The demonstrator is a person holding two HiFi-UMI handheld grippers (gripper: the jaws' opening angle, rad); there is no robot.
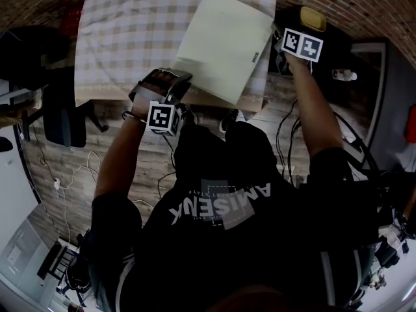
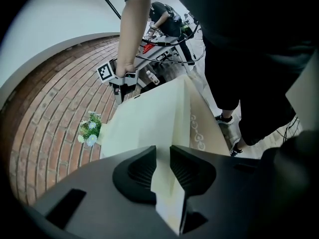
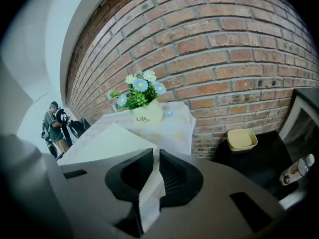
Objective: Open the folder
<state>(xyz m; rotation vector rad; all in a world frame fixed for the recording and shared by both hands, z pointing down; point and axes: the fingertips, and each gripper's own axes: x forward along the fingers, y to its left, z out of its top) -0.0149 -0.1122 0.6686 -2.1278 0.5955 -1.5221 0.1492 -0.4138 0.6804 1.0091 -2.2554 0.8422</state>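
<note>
A cream folder [image 1: 224,44] lies tilted on the table with the checked cloth [image 1: 123,31]. My left gripper [image 1: 174,78] is at the folder's near left corner. In the left gripper view the jaws [image 2: 163,156] stand narrow, with the folder's edge [image 2: 149,123] pinched between the pads and its cover rising like a ridge ahead. My right gripper [image 1: 278,43] is at the folder's right corner. In the right gripper view the gripper [image 3: 156,158] is shut on a corner of the folder [image 3: 109,143].
A pot of blue and white flowers [image 3: 143,108] stands at the table's far edge against the brick wall. A yellow dish [image 1: 312,18] and a small bottle [image 1: 344,75] sit on a dark surface at the right. Cables trail on the wooden floor [image 1: 71,174].
</note>
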